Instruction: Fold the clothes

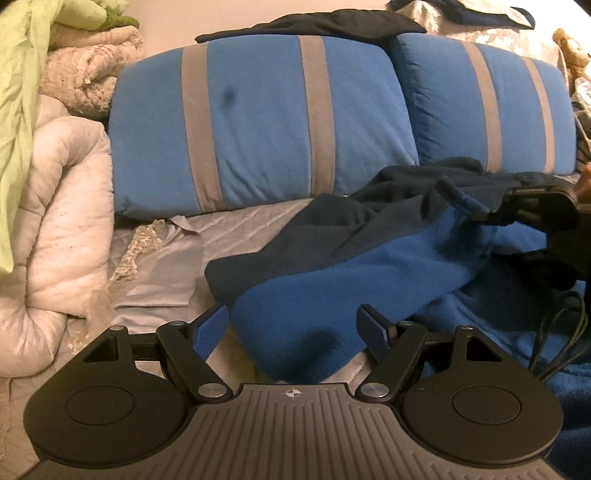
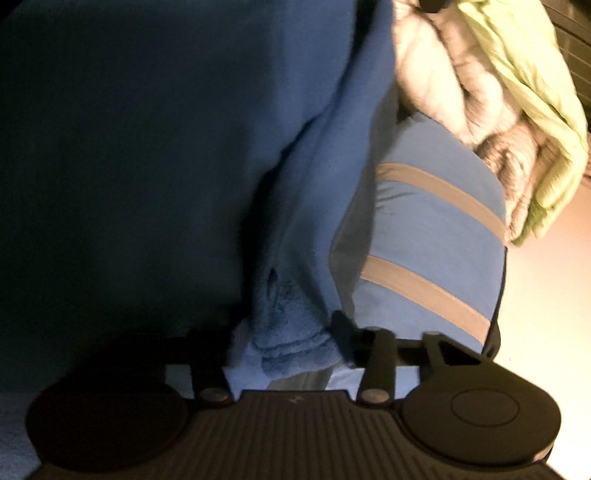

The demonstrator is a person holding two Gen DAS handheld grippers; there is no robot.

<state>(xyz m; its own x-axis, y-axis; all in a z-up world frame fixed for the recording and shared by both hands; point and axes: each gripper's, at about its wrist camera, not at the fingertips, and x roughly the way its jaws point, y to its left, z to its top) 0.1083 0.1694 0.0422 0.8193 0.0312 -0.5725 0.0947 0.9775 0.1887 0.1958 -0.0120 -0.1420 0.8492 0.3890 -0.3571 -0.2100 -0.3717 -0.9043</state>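
A fleece garment, bright blue (image 1: pixel 332 288) with a dark navy part (image 1: pixel 369 210), lies crumpled on the grey quilted bedsheet (image 1: pixel 240 229). My left gripper (image 1: pixel 293 326) stands open low over the bed, its fingers on either side of the garment's rounded near fold. At the right edge of the left wrist view, my right gripper (image 1: pixel 491 216) holds a raised ridge of the garment. In the right wrist view, bunched blue fleece (image 2: pixel 291 332) fills the gap of the right gripper (image 2: pixel 288 341), and the cloth hangs in front of it. The left finger there is in shadow.
Two blue pillows with grey stripes (image 1: pixel 258 125) (image 1: pixel 480 103) lean behind the garment, with a dark cloth (image 1: pixel 314 22) on top. A white quilt (image 1: pixel 55 221) and green fabric (image 1: pixel 18 110) pile up at the left. A black cable (image 1: pixel 554 332) loops at the right.
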